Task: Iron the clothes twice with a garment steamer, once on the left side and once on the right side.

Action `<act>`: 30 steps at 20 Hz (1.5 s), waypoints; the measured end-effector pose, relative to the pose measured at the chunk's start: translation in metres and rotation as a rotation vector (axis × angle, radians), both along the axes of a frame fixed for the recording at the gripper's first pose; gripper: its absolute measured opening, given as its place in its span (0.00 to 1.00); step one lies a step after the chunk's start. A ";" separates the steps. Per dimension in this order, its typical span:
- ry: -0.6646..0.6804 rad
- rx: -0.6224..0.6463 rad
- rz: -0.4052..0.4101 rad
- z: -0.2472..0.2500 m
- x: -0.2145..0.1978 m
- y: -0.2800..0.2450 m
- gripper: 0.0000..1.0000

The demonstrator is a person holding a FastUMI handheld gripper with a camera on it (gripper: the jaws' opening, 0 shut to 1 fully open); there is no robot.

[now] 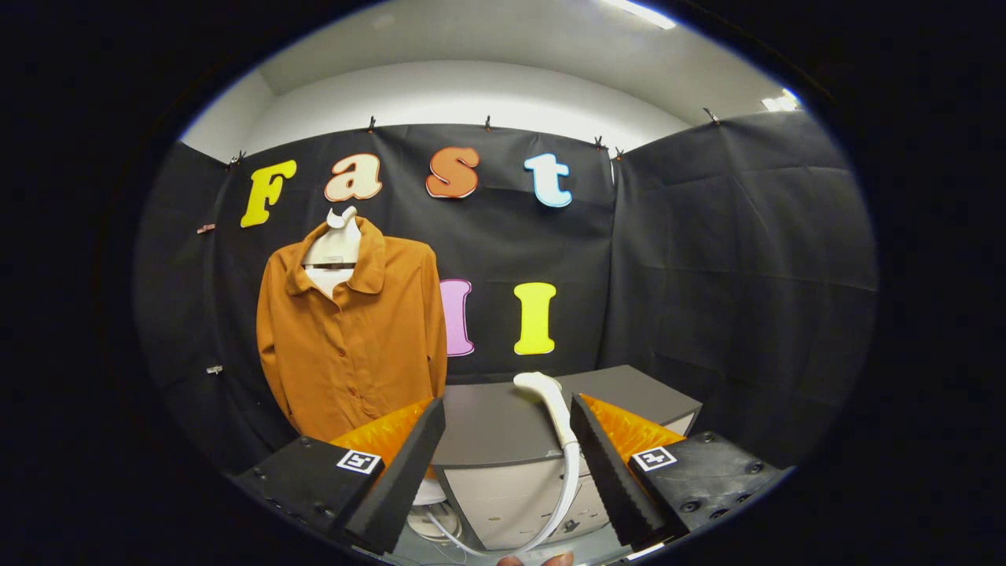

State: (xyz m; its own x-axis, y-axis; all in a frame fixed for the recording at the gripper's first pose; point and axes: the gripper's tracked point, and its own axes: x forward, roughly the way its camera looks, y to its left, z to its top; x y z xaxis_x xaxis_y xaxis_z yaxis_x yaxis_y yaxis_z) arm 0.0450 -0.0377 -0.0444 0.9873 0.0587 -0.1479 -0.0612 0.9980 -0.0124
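A brown-orange shirt (351, 338) hangs on a white hanger (336, 242) against the booth's back wall, beyond my left finger. A white garment steamer head (548, 405) lies on a grey cabinet top (491, 424), just ahead of my fingers and close to the right one. Its white hose (563, 503) curves down over the cabinet's front edge. My gripper (507, 417) is open, fingers wide apart and touching nothing.
The grey cabinet (511, 491) stands straight ahead with its front face below the fingers. A white round base (431, 511) sits low behind my left finger. Black cloth walls close the booth behind and to the right. A fingertip (534, 560) shows below the hose.
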 end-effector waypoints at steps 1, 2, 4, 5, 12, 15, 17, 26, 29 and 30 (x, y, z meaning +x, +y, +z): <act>0.042 0.002 0.012 -0.011 0.012 -0.005 1.00; 0.085 0.002 0.014 -0.022 0.025 -0.012 1.00; 0.166 -0.007 0.003 -0.044 0.049 -0.030 1.00; 0.197 -0.016 0.006 -0.055 0.063 -0.036 1.00; 0.391 -0.020 0.072 -0.115 0.151 -0.063 1.00; 0.454 -0.013 0.082 -0.140 0.188 -0.068 1.00; 0.507 0.001 0.080 -0.159 0.206 -0.072 0.99; 0.681 -0.008 0.057 -0.220 0.248 -0.079 0.60; 0.637 -0.024 0.098 -0.223 0.255 -0.074 0.41; 0.605 -0.013 0.102 -0.211 0.251 -0.073 0.36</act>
